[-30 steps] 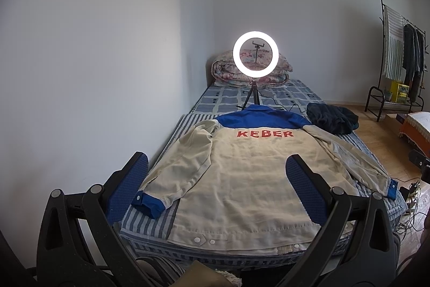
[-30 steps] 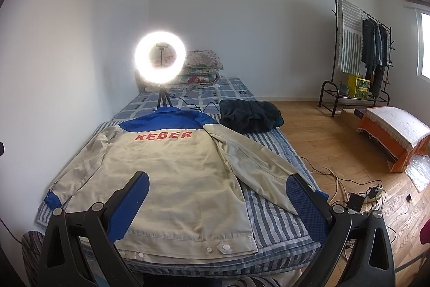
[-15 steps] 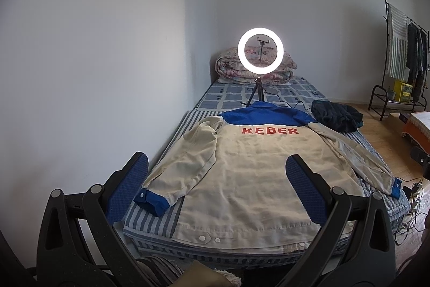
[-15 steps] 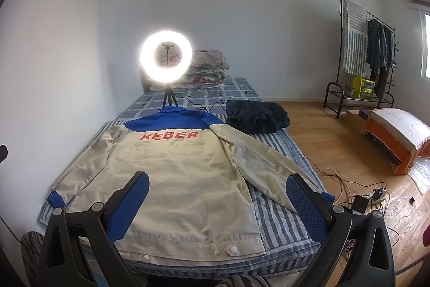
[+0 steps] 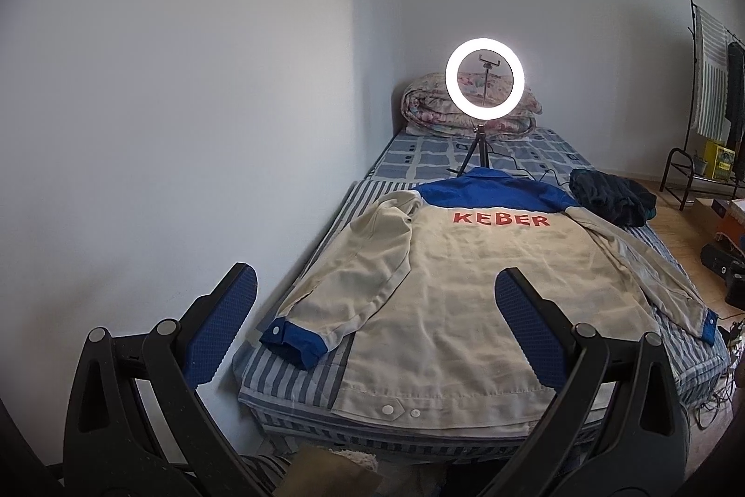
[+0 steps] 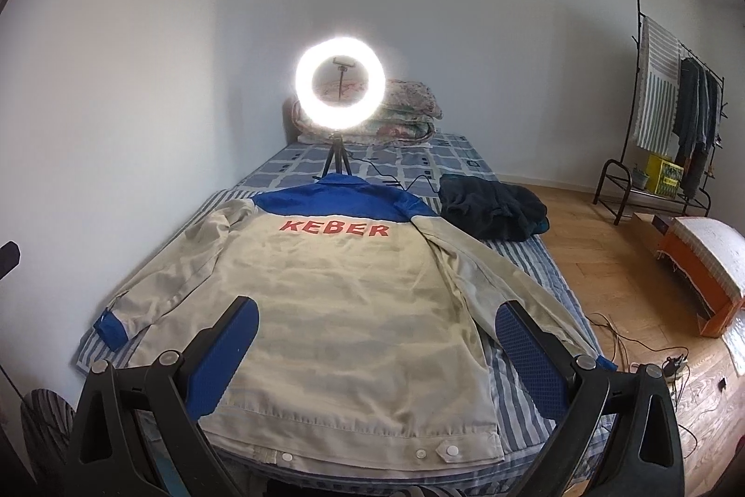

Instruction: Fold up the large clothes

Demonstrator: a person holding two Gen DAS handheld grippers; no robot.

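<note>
A beige jacket (image 5: 465, 301) with a blue yoke, blue cuffs and red letters KEBER lies back-up and spread flat on the striped bed (image 5: 298, 376), hem toward me. In the right wrist view the same jacket (image 6: 335, 301) fills the bed (image 6: 526, 264). My left gripper (image 5: 377, 296) hangs open above the hem's left part, holding nothing. My right gripper (image 6: 377, 324) is open too, over the hem's right part and near the right sleeve (image 6: 507, 282). The left sleeve's blue cuff (image 5: 293, 341) lies by the bed's left edge.
A lit ring light (image 5: 484, 78) on a tripod stands behind the collar, before folded quilts (image 5: 433, 110). A dark bundle of clothes (image 6: 493, 208) sits at the bed's right. A wall runs along the left. Right: wooden floor, cables (image 6: 652, 357), a clothes rack (image 6: 670, 101), an orange stool (image 6: 707, 264).
Both views have turned left, so the jacket and ring light sit further right in each frame. Both grippers remain open. The jacket has not moved.
</note>
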